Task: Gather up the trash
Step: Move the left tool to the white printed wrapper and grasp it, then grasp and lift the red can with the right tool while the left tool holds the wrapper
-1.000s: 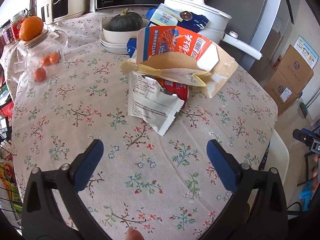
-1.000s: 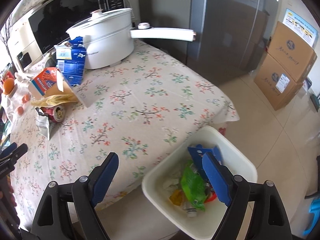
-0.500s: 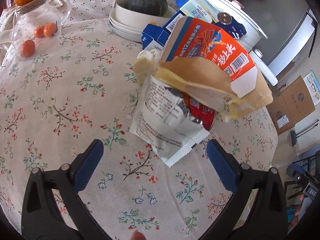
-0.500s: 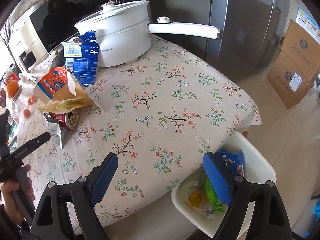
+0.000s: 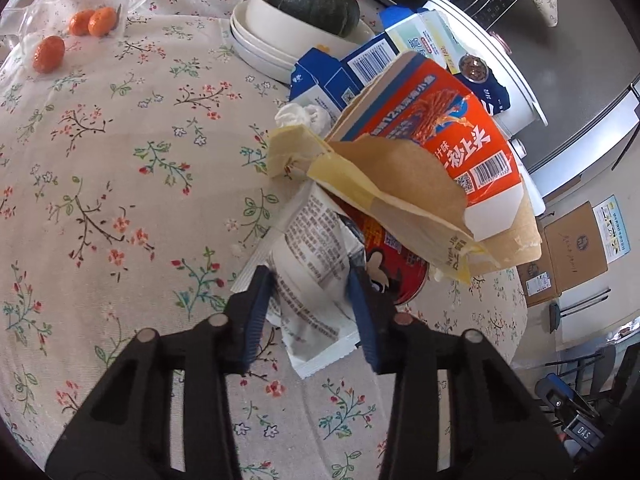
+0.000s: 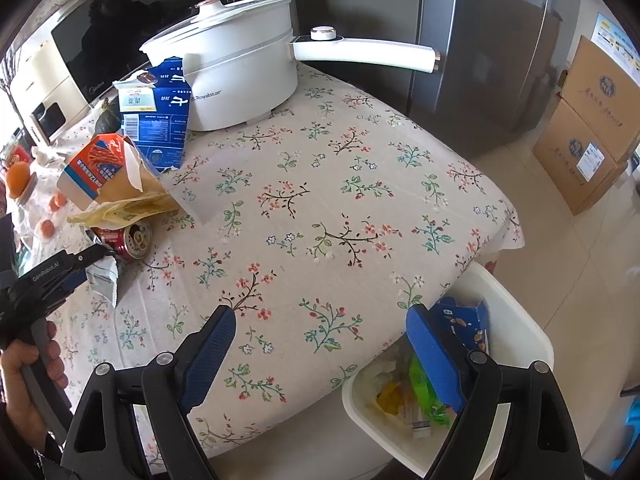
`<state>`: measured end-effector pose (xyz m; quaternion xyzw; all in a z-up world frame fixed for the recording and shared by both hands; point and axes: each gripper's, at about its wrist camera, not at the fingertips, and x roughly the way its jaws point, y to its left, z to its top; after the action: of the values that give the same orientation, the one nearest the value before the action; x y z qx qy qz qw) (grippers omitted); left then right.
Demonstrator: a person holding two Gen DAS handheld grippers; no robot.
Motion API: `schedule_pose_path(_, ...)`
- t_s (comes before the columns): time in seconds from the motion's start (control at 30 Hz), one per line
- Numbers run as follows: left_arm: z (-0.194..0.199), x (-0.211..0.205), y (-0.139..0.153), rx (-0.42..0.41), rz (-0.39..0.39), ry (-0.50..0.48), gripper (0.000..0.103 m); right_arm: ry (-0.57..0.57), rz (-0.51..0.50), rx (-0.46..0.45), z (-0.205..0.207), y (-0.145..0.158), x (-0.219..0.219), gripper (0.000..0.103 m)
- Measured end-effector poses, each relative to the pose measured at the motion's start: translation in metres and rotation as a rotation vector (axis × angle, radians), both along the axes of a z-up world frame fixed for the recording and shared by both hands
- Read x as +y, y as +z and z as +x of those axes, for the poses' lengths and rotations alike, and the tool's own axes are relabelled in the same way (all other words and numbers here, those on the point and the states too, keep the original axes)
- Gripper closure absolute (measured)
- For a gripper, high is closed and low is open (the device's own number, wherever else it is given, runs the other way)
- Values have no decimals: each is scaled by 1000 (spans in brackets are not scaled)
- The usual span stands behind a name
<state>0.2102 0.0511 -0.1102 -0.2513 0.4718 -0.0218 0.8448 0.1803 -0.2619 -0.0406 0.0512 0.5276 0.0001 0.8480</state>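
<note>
A pile of trash lies on the floral tablecloth (image 5: pixel 120 168): an orange carton (image 5: pixel 440 140), a brown-yellow paper bag (image 5: pixel 400 188), a blue carton (image 5: pixel 360 68), a crumpled tissue (image 5: pixel 304 114), a red can (image 5: pixel 400 284) and a white printed wrapper (image 5: pixel 312 280). My left gripper (image 5: pixel 309 280) is closing. The wrapper bunches between its blue pads, which touch both its sides. From the right wrist view, the left gripper (image 6: pixel 94 260) sits at the wrapper (image 6: pixel 104 280) beside the can (image 6: pixel 128 240). My right gripper (image 6: pixel 320 320) hangs open and holds nothing over the table's near edge, next to the white bin (image 6: pixel 520 320).
A white pot (image 6: pixel 240 60) with a long handle stands at the back, with a microwave behind it. A squash sits in a bowl (image 5: pixel 312 4), and small oranges (image 5: pixel 48 54) lie at the far left. The bin holds several wrappers. Cardboard boxes (image 6: pixel 588 120) stand on the floor.
My left gripper came down over the white wrapper and narrowed its jaws from wide apart to both sides of it. The right gripper slid in over the table edge and stayed open.
</note>
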Motion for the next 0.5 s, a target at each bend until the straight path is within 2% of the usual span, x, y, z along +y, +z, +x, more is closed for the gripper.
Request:
schedule_pose_path(0.03, -2, 1, 2, -2, 4, -2, 74, 1, -1, 2, 0, -1, 0, 14)
schedule_pose_path(0.1, -5, 4, 4, -7, -1, -6, 79, 6, -5, 4, 0, -1, 2, 14)
schedule_pose_path(0.43, -22, 20, 22, -4, 130, -32, 83, 32, -15, 8, 3, -4, 25, 14)
schedule_pose_path(0.5, -28, 21, 30, -4, 188, -44, 83, 41, -12, 6, 5, -4, 33, 14)
